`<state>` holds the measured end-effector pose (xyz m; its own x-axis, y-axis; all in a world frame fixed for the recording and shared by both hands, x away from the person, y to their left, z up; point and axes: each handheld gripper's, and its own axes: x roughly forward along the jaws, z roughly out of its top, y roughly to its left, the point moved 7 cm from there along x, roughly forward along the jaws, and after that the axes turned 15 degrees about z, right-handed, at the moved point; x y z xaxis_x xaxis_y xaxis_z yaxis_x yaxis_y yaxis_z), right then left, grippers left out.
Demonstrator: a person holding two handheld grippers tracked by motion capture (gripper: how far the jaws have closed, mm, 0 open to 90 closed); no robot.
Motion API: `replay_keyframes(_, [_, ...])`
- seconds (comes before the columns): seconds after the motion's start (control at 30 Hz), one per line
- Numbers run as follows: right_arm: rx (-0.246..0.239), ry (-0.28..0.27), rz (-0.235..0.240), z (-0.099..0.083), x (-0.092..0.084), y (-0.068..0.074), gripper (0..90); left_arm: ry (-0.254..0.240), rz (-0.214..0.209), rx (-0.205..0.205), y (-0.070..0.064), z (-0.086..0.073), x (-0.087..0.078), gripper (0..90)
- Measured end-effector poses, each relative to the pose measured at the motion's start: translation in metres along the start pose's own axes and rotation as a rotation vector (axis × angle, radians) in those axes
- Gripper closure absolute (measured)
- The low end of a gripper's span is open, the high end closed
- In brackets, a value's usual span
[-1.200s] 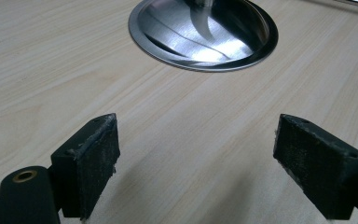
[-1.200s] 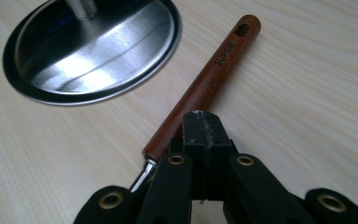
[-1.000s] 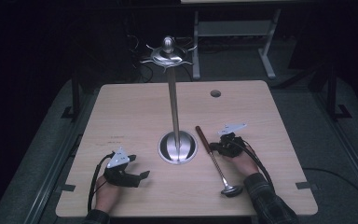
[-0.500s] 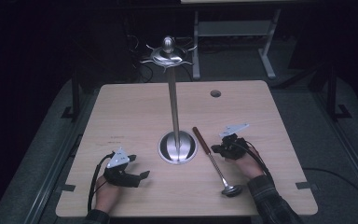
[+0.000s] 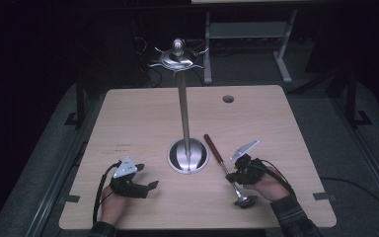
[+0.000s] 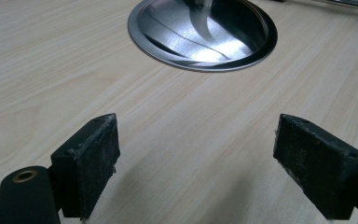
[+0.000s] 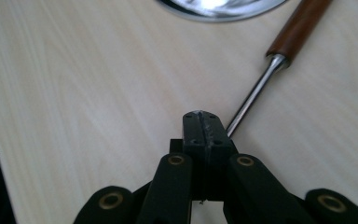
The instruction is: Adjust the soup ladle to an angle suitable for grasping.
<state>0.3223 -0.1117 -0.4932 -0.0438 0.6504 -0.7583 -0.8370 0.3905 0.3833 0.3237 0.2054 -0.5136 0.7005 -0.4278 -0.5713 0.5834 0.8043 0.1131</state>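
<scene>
A ladle (image 5: 214, 149) with a brown wooden handle (image 7: 300, 25) and a steel shaft (image 7: 256, 93) lies on the wooden table (image 5: 143, 118), its bowl (image 5: 245, 201) near the front edge. My right gripper (image 5: 233, 175) hovers over the shaft with its pads pressed together (image 7: 203, 123); the shaft runs out from under its tips. A tall steel stand (image 5: 182, 103) rises from a round base (image 5: 188, 155) just left of the ladle. My left gripper (image 5: 147, 177) rests at the front left, open (image 6: 196, 144), nothing between its jaws, facing the base (image 6: 203, 35).
The stand's top (image 5: 177, 57) carries a ring of hooks high above the table. A round cable hole (image 5: 228, 98) sits at the table's far right. Dark floor and a metal frame (image 5: 246, 34) lie beyond the table.
My right gripper has slid along the ladle's shaft toward the bowl and the front edge. The ladle has barely shifted. My left gripper has stayed put.
</scene>
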Motion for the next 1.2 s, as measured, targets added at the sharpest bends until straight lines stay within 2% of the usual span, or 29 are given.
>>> replay_keyframes(0.2, [0.003,0.051,0.018,-0.008,0.007,0.012,89.9,0.002,0.002,-0.001,0.000,0.000,0.000,14.2])
replay_keyframes(0.43, [0.010,0.086,0.011,-0.011,0.010,0.013,90.0,0.002,0.002,-0.001,0.000,0.000,0.000,14.2])
replay_keyframes(0.6, [0.008,0.112,0.001,-0.015,0.011,0.009,90.0,0.002,0.002,0.000,0.000,0.000,0.000,14.2])
replay_keyframes(0.67, [0.030,0.106,0.006,-0.015,0.011,0.011,90.0,0.003,0.002,-0.001,0.000,0.000,0.000,14.2])
replay_keyframes(0.83, [0.016,0.129,0.000,-0.018,0.010,0.008,89.9,0.002,0.002,0.000,0.000,0.000,0.000,14.2])
replay_keyframes(1.2, [0.058,0.120,-0.024,-0.025,0.000,-0.003,90.0,0.003,0.002,0.000,0.000,0.000,0.000,14.2])
